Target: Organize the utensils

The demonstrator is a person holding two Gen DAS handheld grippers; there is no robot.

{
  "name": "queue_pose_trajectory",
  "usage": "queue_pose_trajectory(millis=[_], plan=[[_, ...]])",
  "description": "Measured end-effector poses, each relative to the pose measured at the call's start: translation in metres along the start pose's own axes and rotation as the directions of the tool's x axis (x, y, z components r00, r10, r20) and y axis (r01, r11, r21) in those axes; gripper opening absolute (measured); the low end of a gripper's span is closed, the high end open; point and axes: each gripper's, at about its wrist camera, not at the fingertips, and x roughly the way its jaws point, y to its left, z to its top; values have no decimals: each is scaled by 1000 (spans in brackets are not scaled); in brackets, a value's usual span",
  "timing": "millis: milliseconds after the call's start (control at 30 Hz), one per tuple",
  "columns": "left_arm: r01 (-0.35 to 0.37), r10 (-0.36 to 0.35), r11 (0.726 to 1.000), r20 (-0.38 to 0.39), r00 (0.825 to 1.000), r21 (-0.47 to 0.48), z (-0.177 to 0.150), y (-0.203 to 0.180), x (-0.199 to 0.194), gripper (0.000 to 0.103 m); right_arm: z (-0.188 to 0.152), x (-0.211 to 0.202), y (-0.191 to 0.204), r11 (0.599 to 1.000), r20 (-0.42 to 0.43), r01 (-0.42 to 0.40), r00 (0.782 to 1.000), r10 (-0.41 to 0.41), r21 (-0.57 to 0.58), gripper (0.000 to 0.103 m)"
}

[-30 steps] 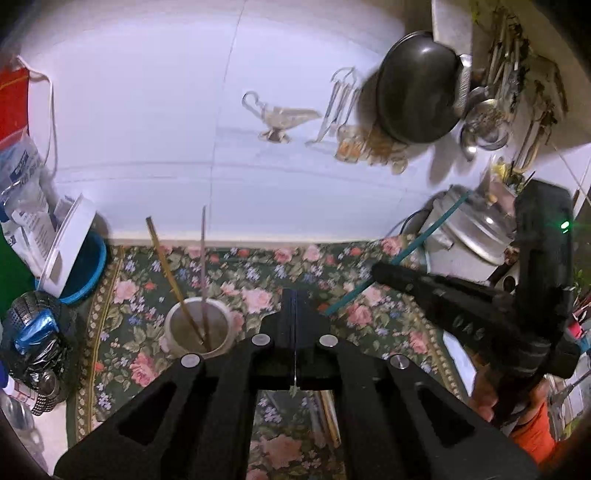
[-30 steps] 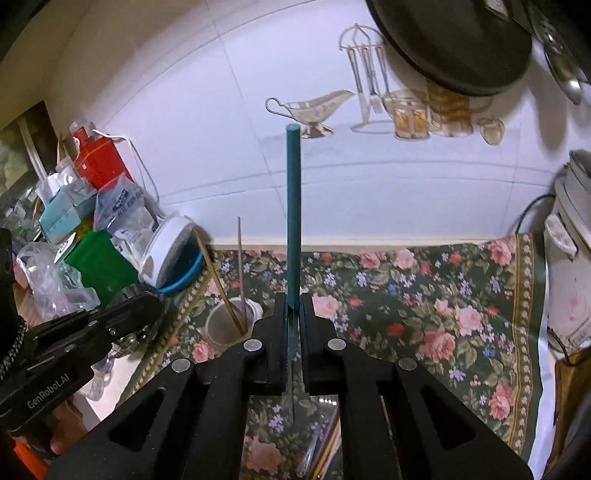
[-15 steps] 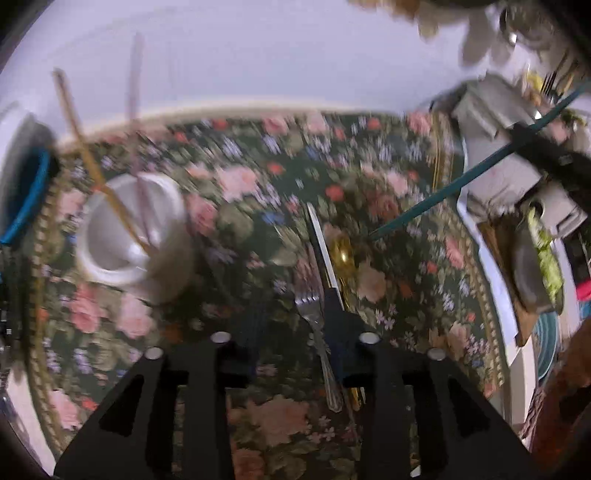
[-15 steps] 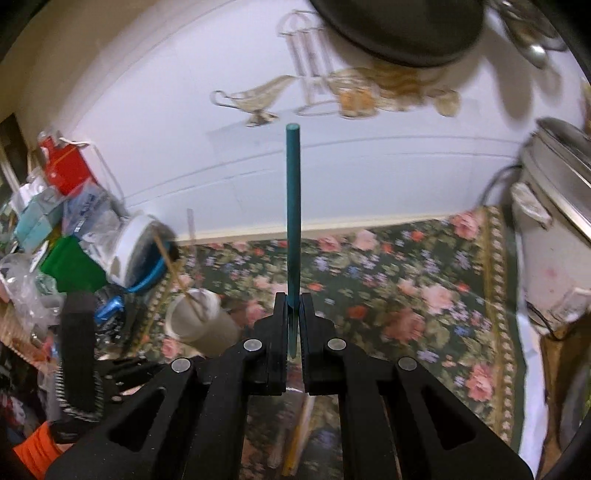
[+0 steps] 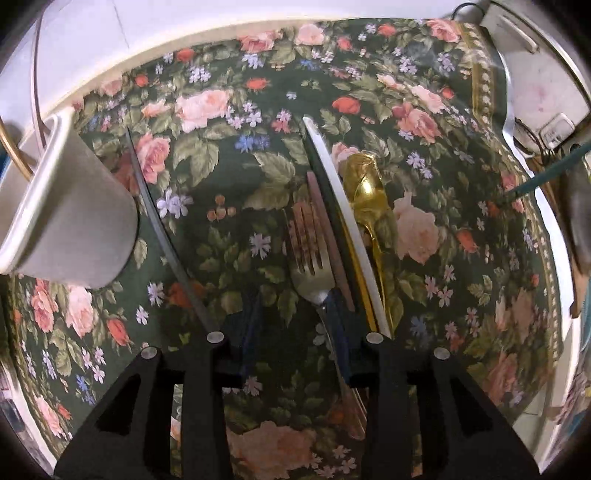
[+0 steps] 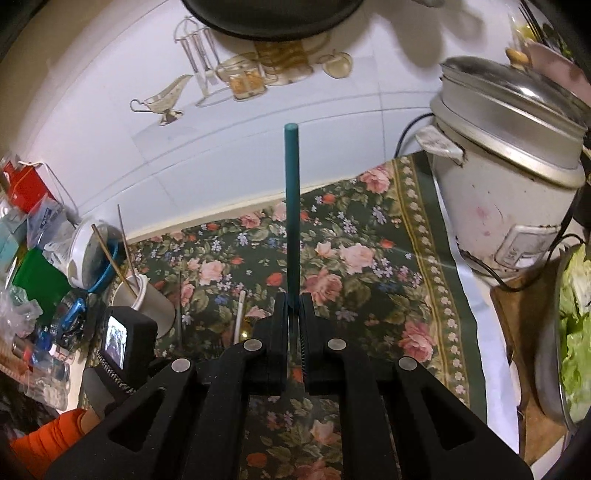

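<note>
On the floral cloth (image 5: pixel 207 155) lie a steel fork (image 5: pixel 310 273), a white-edged knife (image 5: pixel 332 192), a gold spoon (image 5: pixel 364 181), a brownish stick (image 5: pixel 323 218) and a thin dark stick (image 5: pixel 162 221). My left gripper (image 5: pixel 295 325) points down over them, its jaws opening, with the fork's neck between the fingers but not pressed. The white cup (image 5: pixel 70 221) stands to its left and holds two sticks. My right gripper (image 6: pixel 293 306) is shut on a teal chopstick (image 6: pixel 291 214), held upright above the cloth's middle. The cup (image 6: pixel 147 299) shows at the lower left in the right wrist view.
A rice cooker (image 6: pixel 506 184) stands at the cloth's right edge, with a bowl of lettuce (image 6: pixel 576 332) on a wooden board in front of it. Bags, tubs and bottles (image 6: pixel 40 258) crowd the left side. A dark pan (image 6: pixel 273 18) hangs on the tiled wall.
The left gripper has dropped toward the utensils, tipped downward and gone from shut to open around the fork. The right gripper has shifted toward the rice cooker, still holding the teal chopstick.
</note>
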Motion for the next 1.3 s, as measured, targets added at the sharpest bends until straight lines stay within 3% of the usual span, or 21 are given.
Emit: queue_pose_trajectory(millis=[233,467,567,600,800,1067,1300], plan=[[-49,47,998,48,998,32,7,-12,6,38,-1,7,-7,1000,-13,-22,1000,22,1,5],[-63,64,998,99,993,-15,25,-21,15,38,-1,12,-6,999,-27,-40,999,40,-11,5],[-69,73,997,115,991,-39,27,-22,15,28,-1,13,-5,999,-33,-47,998,46,-14,5],[-63,68,997,114,991,-42,28,-21,15,22,-1,12,-4,999,-32,-49,998,48,-15,5],[24,-17,998,118,993,-57,31,-11,6,22,1,8,3,998,-20,-61,998,61,-26,5],[110,-84,991,271,959,-83,23,5,-68,22,3,2,19,996,1,-73,997,74,-55,5],[165,-129,984,359,924,-70,7,7,-123,22,7,-3,39,993,22,-92,995,94,-79,5]])
